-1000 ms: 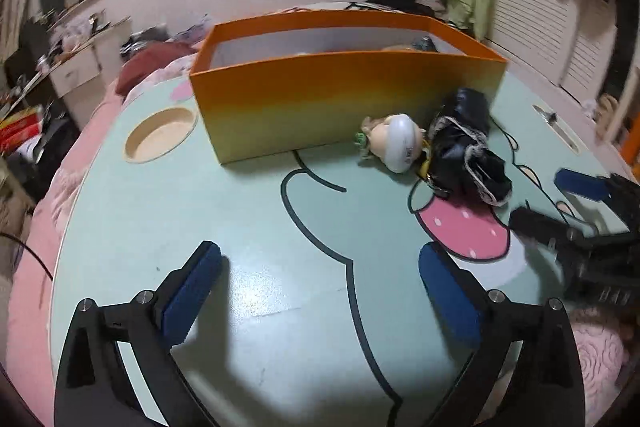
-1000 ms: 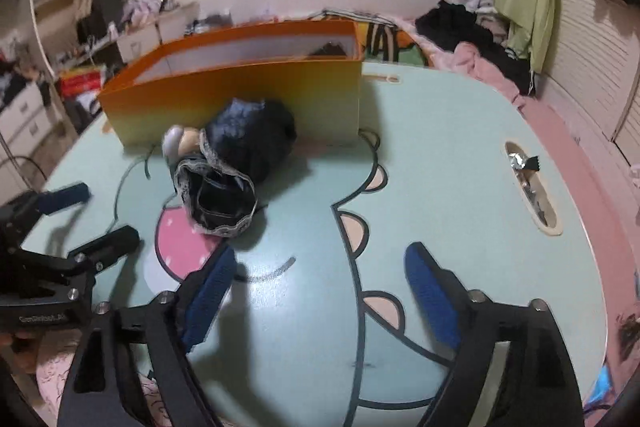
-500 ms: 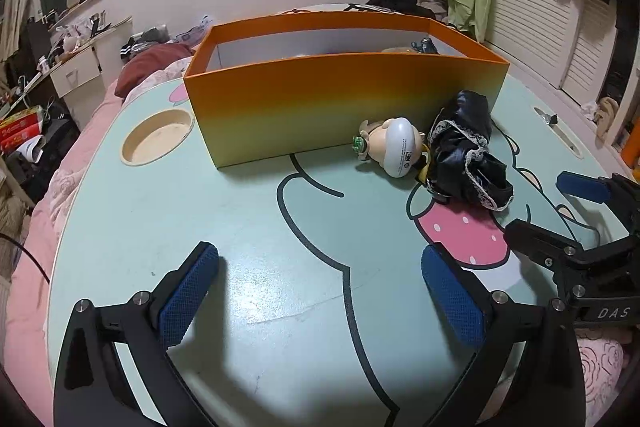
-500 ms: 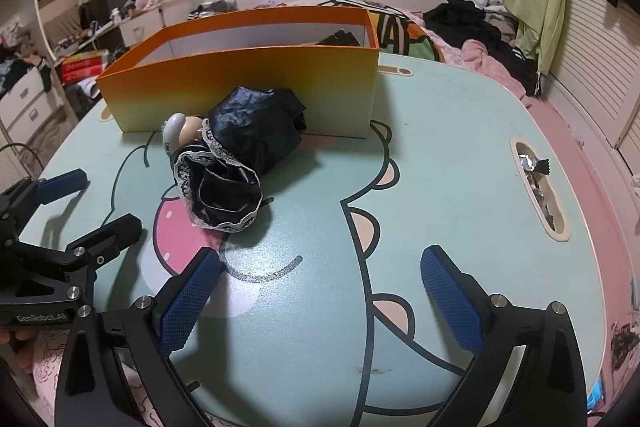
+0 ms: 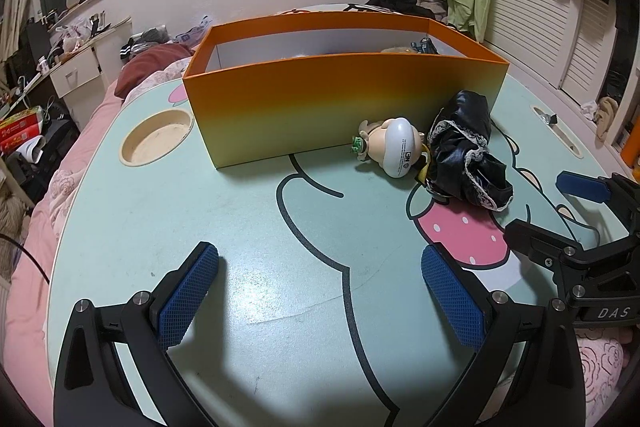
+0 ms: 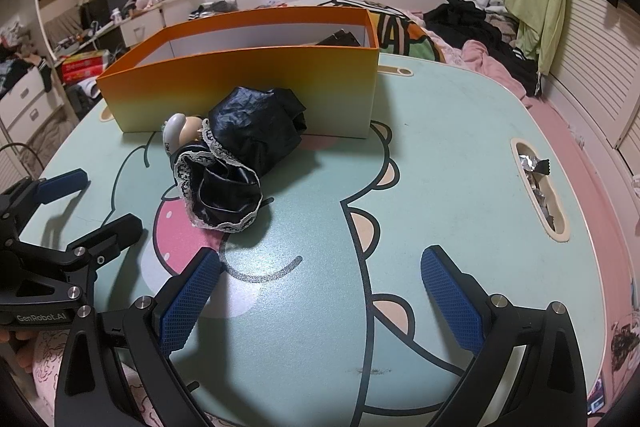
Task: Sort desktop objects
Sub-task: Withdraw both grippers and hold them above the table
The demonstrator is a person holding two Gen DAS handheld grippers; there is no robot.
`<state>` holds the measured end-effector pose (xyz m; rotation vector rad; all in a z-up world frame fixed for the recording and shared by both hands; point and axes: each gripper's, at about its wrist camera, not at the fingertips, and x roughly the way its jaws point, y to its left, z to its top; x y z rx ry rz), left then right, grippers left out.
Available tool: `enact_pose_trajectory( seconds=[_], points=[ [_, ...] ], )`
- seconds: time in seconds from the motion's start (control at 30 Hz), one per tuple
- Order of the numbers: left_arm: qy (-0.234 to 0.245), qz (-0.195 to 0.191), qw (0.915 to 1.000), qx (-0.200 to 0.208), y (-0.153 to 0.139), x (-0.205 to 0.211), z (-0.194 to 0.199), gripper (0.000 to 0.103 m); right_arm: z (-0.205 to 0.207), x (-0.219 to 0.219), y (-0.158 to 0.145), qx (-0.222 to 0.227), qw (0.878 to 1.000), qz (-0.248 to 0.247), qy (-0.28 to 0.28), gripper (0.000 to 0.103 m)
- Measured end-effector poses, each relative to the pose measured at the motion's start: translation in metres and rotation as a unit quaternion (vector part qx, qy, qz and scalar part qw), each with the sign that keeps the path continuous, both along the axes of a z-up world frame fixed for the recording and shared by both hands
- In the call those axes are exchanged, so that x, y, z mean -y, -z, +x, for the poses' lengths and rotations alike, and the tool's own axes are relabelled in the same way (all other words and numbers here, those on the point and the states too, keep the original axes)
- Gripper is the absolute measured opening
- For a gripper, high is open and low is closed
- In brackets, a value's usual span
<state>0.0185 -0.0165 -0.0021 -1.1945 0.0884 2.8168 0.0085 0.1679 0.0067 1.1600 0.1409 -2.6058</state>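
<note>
Looking through the left wrist view, the left gripper (image 5: 320, 291) hovers with fingers (image 5: 188, 295) spread and empty over bare table (image 5: 240, 227) at the bottom of the frame. The doll (image 5: 394, 151) and black cloth (image 5: 468, 155) lie touching each other at centre right, just in front of the orange box (image 5: 340, 99). Reaching for the doll alone could drag the cloth, since the two seem tangled; whether they are joined cannot be told.

In the right wrist view, the right gripper (image 6: 316, 295) has just been opening and now stands wide, with nothing between its fingers. The cloth (image 6: 240, 163) sits left of centre, hiding most of the doll (image 6: 180, 131). The left gripper (image 6: 80, 203) juts in at the left edge, near the same pile, so both tools closing in together could collide. A loose pinch on slippery cloth may slip before the box (image 6: 240, 87).
</note>
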Motion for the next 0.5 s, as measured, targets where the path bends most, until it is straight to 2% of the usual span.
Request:
enact_pose_trajectory(
  seconds=[0.5],
  points=[
    [0.001,0.000,1.0000,0.000,-0.0006,0.0001,-0.0002,0.101,-0.0001,-0.0008,0.0005,0.000,1.000,-0.001,-0.002,0.101]
  ],
)
